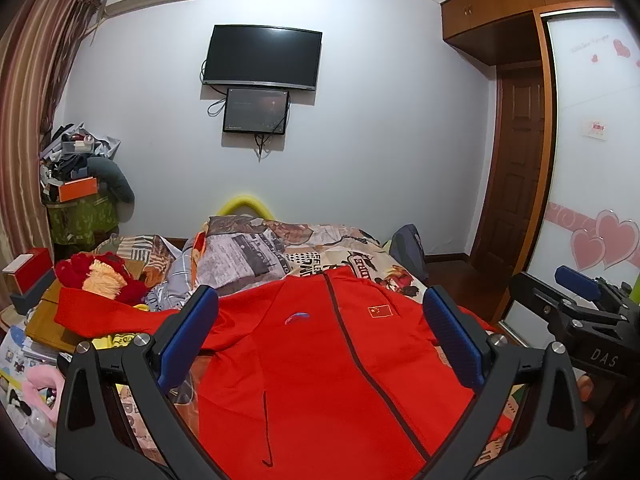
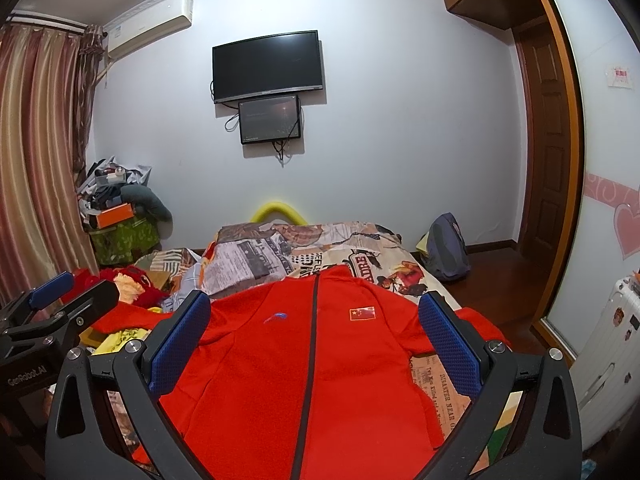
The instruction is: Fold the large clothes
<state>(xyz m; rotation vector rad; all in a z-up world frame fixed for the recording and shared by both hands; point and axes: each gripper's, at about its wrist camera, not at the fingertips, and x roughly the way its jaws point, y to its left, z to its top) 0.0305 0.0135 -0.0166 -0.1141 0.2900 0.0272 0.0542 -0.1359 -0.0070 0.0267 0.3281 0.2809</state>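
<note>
A large red zip-up jacket [image 1: 312, 380] lies front up and spread flat on the bed, collar toward the far wall. A dark zipper runs down its middle, with a flag patch [image 1: 379, 311] and a small logo on the chest. One sleeve [image 1: 104, 316] stretches out to the left. My left gripper [image 1: 320, 300] hovers open over the jacket's chest, nothing between its blue pads [image 1: 188, 336]. In the right wrist view the jacket [image 2: 280, 380] fills the foreground, and my right gripper [image 2: 315, 304] is likewise open and empty above it. Each gripper shows at the edge of the other's view.
The bed [image 1: 360, 256] has a newspaper-print sheet with a rumpled quilt [image 1: 240, 256] at the far end. A red plush toy [image 1: 104, 280] and boxes crowd the left side. A backpack [image 2: 446, 248] sits on the floor at right, a white suitcase [image 2: 612, 352] by the wardrobe door.
</note>
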